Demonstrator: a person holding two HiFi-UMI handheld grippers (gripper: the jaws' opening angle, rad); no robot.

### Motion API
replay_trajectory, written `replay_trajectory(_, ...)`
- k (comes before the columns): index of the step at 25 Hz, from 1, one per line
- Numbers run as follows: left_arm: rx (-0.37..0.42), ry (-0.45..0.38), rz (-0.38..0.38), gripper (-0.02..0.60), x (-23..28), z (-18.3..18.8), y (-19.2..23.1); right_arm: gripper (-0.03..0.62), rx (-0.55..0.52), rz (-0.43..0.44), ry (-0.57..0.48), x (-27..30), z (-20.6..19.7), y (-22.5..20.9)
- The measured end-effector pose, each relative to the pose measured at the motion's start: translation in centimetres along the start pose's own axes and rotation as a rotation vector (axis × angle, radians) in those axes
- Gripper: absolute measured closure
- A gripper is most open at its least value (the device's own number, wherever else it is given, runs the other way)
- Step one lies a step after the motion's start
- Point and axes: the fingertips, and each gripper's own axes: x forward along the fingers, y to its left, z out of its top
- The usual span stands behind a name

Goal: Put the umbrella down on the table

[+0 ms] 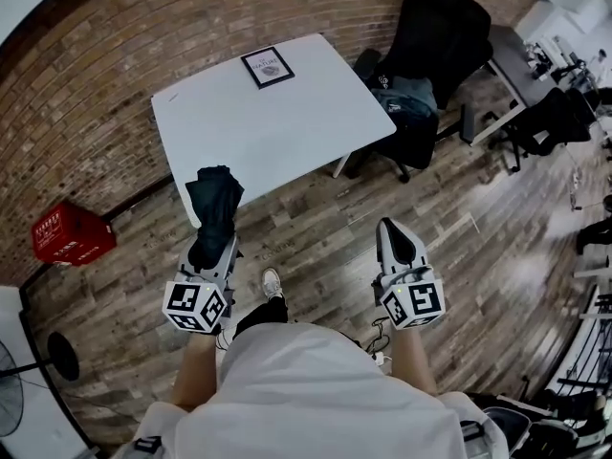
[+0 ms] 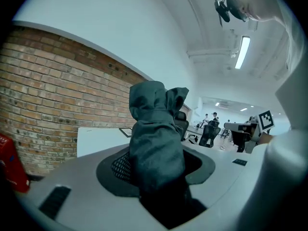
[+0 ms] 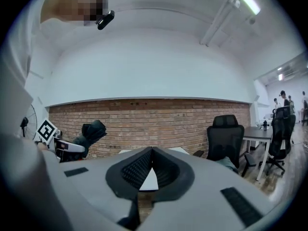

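**Head view: folded umbrella in the left jaws, at the worktop's near-left corner**

A person stands on the wooden floor (image 1: 316,228) facing a white worktop (image 1: 287,127), with a gripper in each hand. The left gripper (image 1: 216,243) has its jaws closed around a dark, folded umbrella (image 1: 212,208). The fabric bundle fills the gap between them and juts out beyond the tips. It is held in the air, and its free end shows over the worktop's near-left corner (whether it touches the surface cannot be told from above). In the left gripper view the cloth stands between the ribbed pads, and the worktop lies beyond it in front of the brick wall (image 2: 43,100).

The right gripper (image 1: 388,228) is well apart from the worktop, over the floor off its near edge. Its jaws are closed tip to tip with nothing between them.

A framed card (image 1: 267,67) lies flat near the worktop's far edge. A red crate (image 1: 69,233) sits on the floor by the wall, and a black office chair (image 1: 430,46) stands beyond the right edge.
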Motion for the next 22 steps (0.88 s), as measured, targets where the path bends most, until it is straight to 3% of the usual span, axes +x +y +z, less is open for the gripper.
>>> replay_trajectory(9, -0.006, 0.017, -0.076, 0.35, 4.6, 2.4, 5.3, 0.574, -0.009, 0.004, 0.014, 8.2, 2.0, 2.6)
replay_trajectory(22, -0.004, 0.112, -0.121, 0.35, 8.8, 1.5, 5.2, 0.574, 0.007, 0.023, 0.005, 14.5, 2.8, 0.9)
